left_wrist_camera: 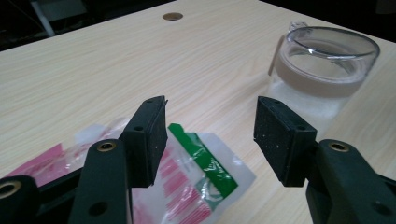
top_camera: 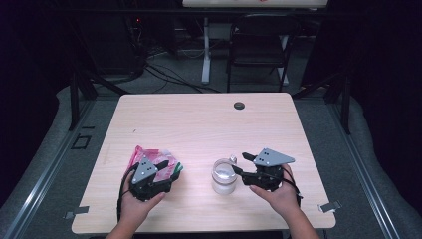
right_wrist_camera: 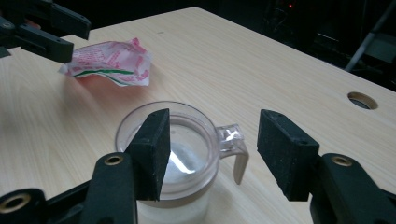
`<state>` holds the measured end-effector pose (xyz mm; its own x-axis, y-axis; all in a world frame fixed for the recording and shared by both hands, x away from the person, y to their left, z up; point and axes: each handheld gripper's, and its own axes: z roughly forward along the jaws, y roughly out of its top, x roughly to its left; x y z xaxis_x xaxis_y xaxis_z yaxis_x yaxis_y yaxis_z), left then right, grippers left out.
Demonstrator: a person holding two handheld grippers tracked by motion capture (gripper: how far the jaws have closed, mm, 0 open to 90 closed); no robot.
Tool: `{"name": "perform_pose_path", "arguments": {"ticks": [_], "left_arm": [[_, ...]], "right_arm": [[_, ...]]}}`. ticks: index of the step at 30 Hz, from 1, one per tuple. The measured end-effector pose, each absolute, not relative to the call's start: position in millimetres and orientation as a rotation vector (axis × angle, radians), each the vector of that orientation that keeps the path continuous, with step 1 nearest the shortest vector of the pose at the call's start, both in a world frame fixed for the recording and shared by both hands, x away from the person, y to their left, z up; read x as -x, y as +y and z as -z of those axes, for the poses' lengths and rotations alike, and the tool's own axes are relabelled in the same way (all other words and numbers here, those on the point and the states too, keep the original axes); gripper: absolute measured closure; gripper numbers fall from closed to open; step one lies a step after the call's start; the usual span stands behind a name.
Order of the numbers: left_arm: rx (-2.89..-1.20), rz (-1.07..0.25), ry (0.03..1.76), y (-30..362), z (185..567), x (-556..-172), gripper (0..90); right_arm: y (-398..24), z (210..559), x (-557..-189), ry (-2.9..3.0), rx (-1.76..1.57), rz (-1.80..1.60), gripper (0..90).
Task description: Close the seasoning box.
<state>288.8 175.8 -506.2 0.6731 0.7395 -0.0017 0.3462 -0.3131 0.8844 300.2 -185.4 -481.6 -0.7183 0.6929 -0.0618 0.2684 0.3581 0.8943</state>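
Dark surroundings with a folding chair (top_camera: 259, 42) and loose cables frame a pale wood-grain worktop (top_camera: 199, 124) with a round grommet hole (top_camera: 239, 105) near its far edge. A clear plastic cup (top_camera: 223, 175) with a side handle is stood upright near the front edge, just left of the right tongs (top_camera: 239, 163), whose jaws are spread wide with the handle between them and no pad pressed on it; the cup appears to have been set down there so its open mouth can be reached, and something white is seen inside it. A red, white and green printed packet (top_camera: 149, 155) is laid flat on the front left of the worktop, partly under the left tongs (top_camera: 168, 168), which are held open above its corner with nothing gripped, seemingly poised to pick it up. Print on the packet is too blurred to be read.
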Motion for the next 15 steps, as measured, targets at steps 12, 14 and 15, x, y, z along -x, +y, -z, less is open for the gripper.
{"name": "perform_pose_path", "arguments": {"ticks": [12,14,15], "left_arm": [[-1.838,-0.557,1.002,223,491,-297,42.3],[-1.822,-0.583,1.037,232,492,-299,42.3],[-1.819,-0.594,1.054,237,493,-299,42.3]], "right_arm": [[-211,481,-307,2.127,-0.957,-1.262,43.2],[-217,483,-307,2.115,-0.985,-1.265,43.2],[-220,483,-305,2.114,-0.996,-1.259,43.3]]}}
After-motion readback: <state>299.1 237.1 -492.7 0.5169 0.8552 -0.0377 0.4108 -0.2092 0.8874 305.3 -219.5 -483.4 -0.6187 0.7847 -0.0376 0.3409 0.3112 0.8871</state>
